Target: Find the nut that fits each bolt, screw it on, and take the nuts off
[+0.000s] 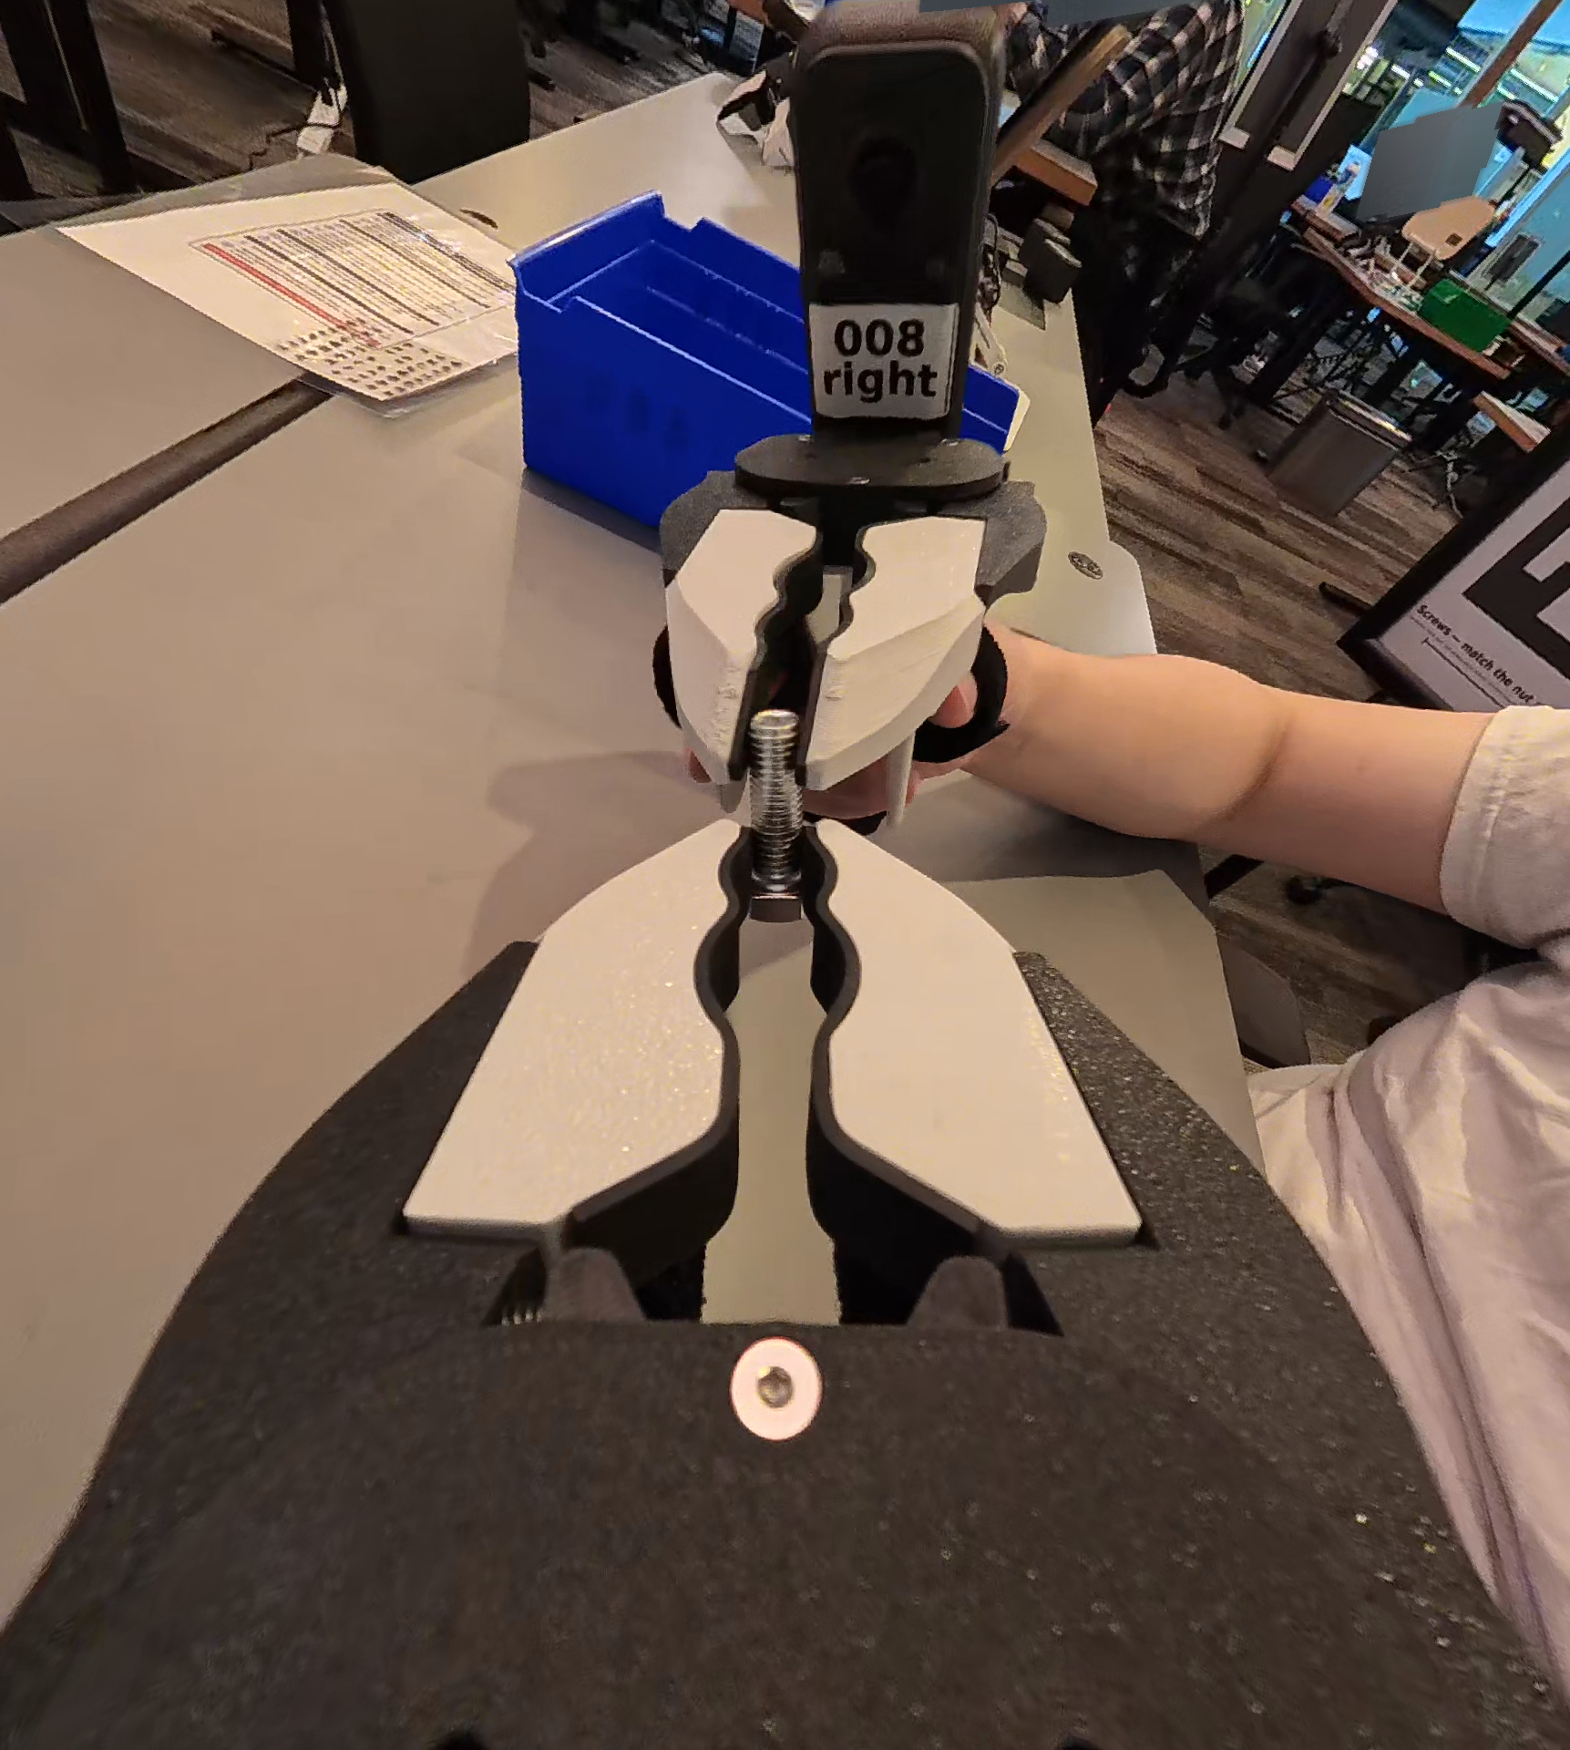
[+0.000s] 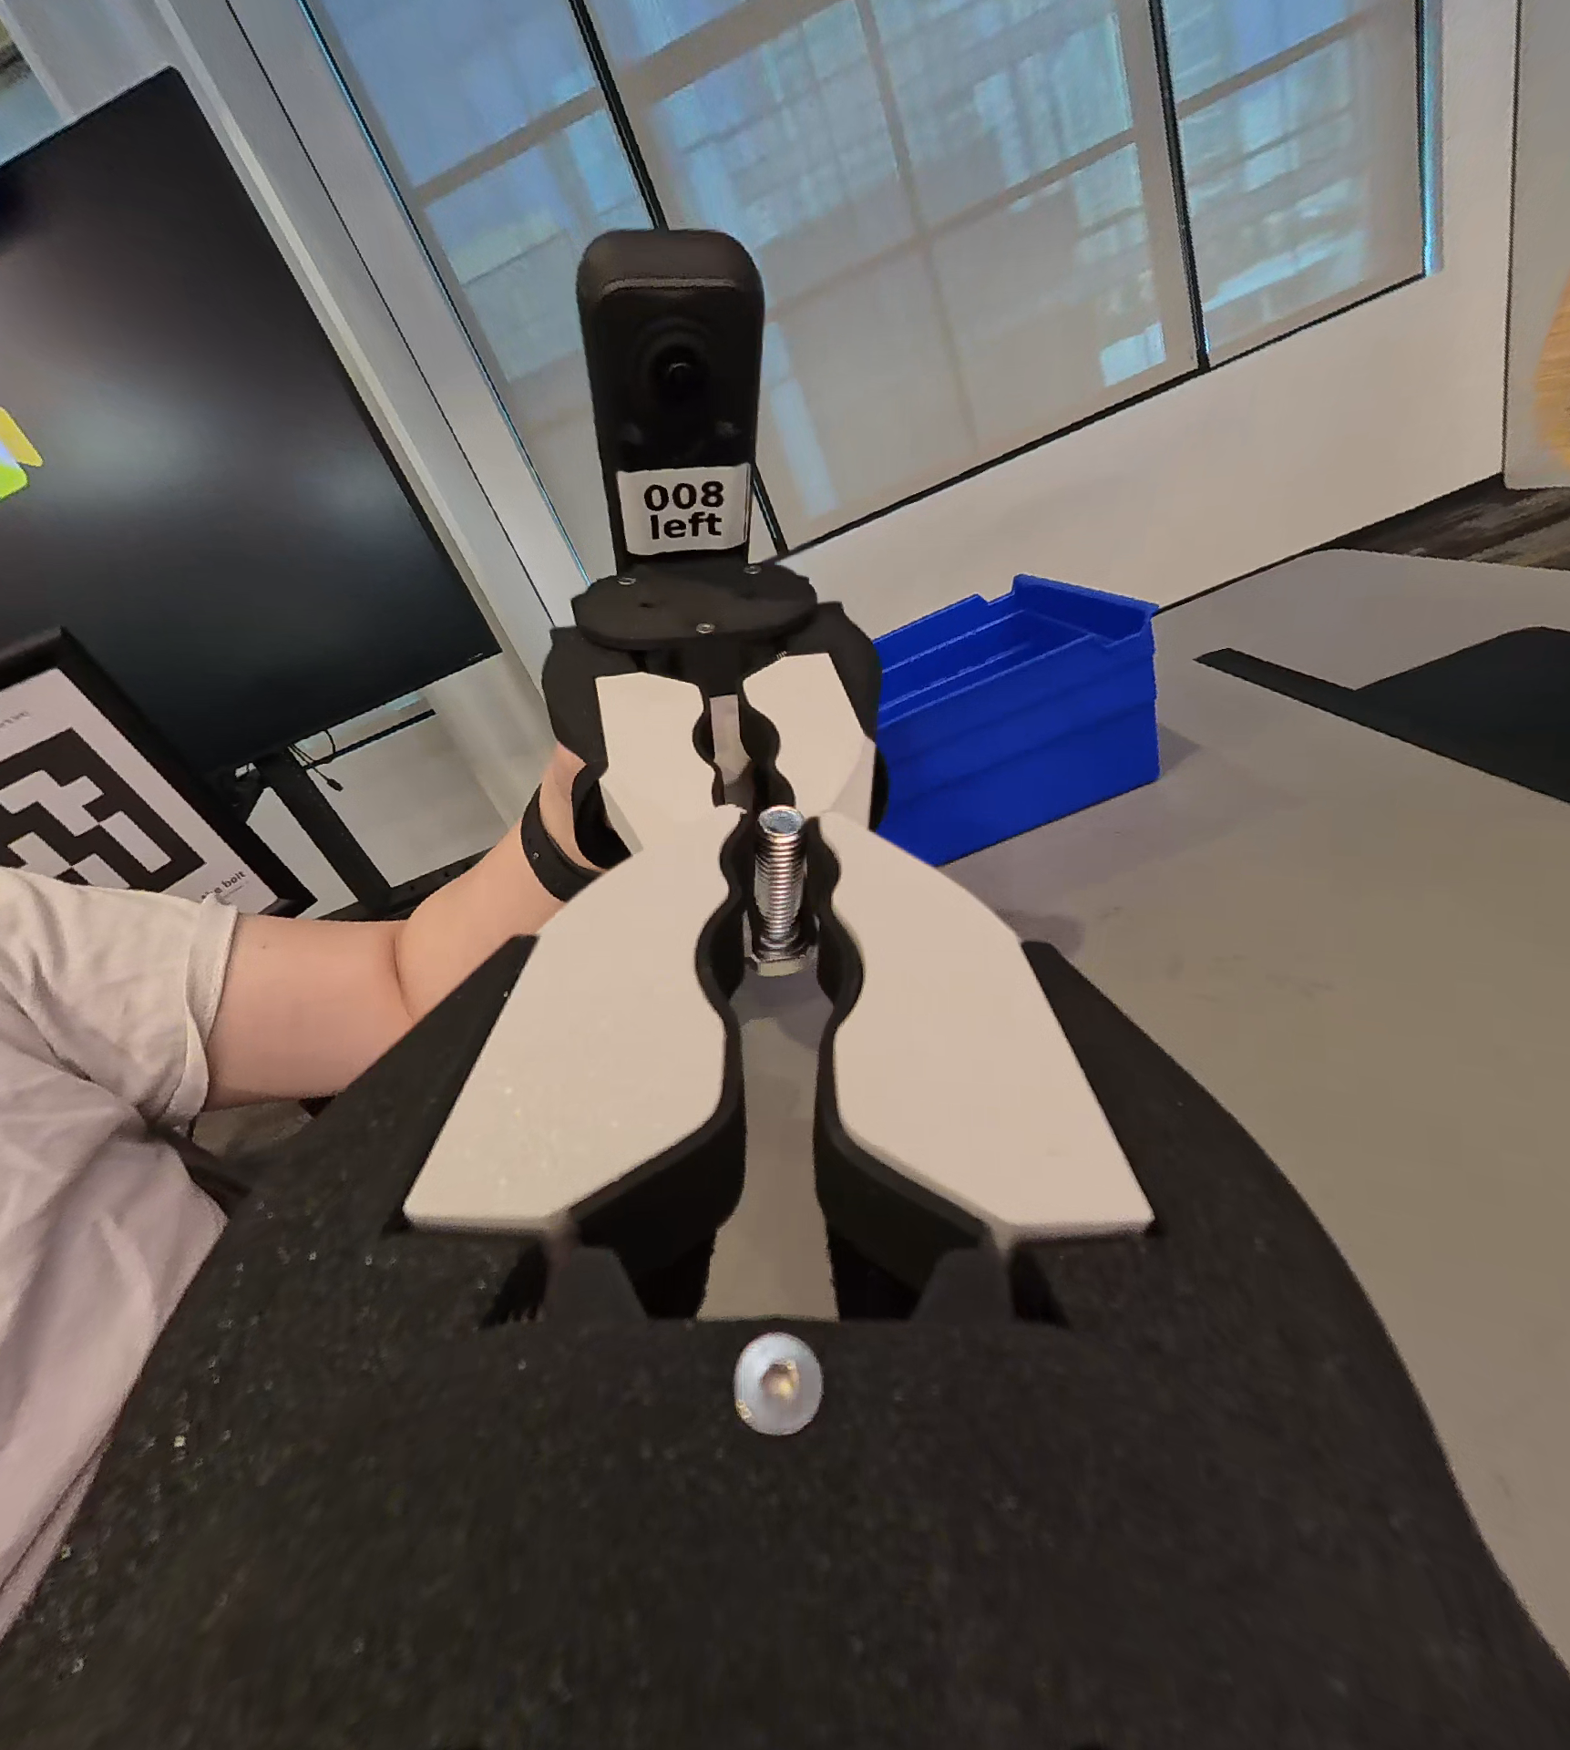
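Observation:
A silver threaded bolt [image 1: 773, 805] stands upright between my two grippers, which face each other over the grey table [image 1: 241, 758]. A hex piece [image 1: 773, 900] sits at its lower end; I cannot tell whether it is the head or a nut. My left gripper [image 1: 773, 843] is shut on this lower end. My right gripper [image 1: 776, 758] is closed around the upper threads from the far side. In the right wrist view the bolt [image 2: 779, 881] stands in the notch of my right gripper [image 2: 779, 843], with the hex piece [image 2: 781, 958] below and the left gripper [image 2: 735, 800] just behind.
A blue plastic bin [image 1: 648, 379] stands on the table behind the grippers; it also shows in the right wrist view [image 2: 1017, 739]. A printed sheet [image 1: 336, 275] lies at the far left. A framed marker board [image 1: 1566, 587] and a monitor [image 2: 146, 473] stand off the table. The person's arm [image 1: 1188, 758] reaches in from the right. The tips of both grippers are at nearly the same place.

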Demonstrator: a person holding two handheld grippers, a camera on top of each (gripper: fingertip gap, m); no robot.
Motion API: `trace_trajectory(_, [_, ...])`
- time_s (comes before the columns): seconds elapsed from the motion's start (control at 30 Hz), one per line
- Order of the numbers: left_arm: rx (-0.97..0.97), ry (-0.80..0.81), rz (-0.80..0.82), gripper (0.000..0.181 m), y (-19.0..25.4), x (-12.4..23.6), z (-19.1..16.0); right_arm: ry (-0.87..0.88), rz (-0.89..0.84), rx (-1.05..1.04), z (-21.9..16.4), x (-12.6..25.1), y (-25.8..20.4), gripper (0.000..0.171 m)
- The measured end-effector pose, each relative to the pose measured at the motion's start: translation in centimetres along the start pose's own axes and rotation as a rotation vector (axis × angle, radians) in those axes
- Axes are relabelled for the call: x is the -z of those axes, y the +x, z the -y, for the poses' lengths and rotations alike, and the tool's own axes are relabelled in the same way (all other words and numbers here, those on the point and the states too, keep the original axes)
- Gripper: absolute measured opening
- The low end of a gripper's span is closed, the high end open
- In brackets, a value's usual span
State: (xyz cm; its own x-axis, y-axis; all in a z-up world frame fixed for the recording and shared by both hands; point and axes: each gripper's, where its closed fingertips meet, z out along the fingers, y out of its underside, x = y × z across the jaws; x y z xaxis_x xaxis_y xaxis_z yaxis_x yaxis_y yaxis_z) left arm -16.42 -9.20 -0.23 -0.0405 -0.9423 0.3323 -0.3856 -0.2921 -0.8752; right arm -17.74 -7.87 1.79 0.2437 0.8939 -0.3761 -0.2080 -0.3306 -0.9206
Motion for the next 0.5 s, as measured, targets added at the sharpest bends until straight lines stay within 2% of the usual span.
trace_trajectory(0.13, [0.026, 0.007, -0.004, 0.009, -0.4, -0.1, -0.2, -0.031, -0.015, -0.007, -0.3, 0.2, 0.4, 0.009])
trace_trajectory(0.23, [0.079, 0.010, -0.005, 0.021, -1.0, 0.6, -0.1, -0.105, -0.094, -0.011, -1.5, 0.5, 2.1, 0.009])
trace_trajectory(0.37, [0.067, 0.072, 0.066, 0.021, -2.1, 3.7, 1.4, -0.224, -0.201, 0.034, -3.9, 1.5, 5.3, 0.009])
trace_trajectory(0.5, [-0.003, 0.127, 0.157, 0.018, -2.3, 7.4, 3.1, -0.407, -0.348, 0.196, -7.3, 2.8, 9.1, 0.009])
